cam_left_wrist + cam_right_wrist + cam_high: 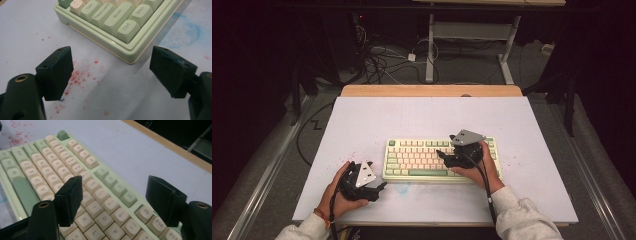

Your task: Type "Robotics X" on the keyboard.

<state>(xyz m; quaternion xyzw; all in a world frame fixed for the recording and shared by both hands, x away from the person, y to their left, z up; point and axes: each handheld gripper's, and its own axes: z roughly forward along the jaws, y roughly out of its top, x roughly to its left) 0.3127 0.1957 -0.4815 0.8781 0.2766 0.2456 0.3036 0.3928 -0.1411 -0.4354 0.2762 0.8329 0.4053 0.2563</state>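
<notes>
A pale green keyboard (417, 157) with cream and green keys lies on the white table top, a little right of centre. My right gripper (443, 156) hovers over its right half with the jaws wide apart and nothing between them. In the right gripper view, that gripper (117, 195) looks down on the letter and function rows of the keyboard (50, 175). My left gripper (379, 187) rests on the table just left of the keyboard's near left corner. In the left gripper view, this gripper (111, 67) is open and empty and faces the keyboard's (112, 22) Ctrl corner.
The white table top (427, 117) has a wooden far edge (432, 90). Red specks (77, 75) and a blue smudge (192, 32) stain the surface near the keyboard. Beyond the table, cables (382, 60) and a desk leg (430, 50) stand on the floor.
</notes>
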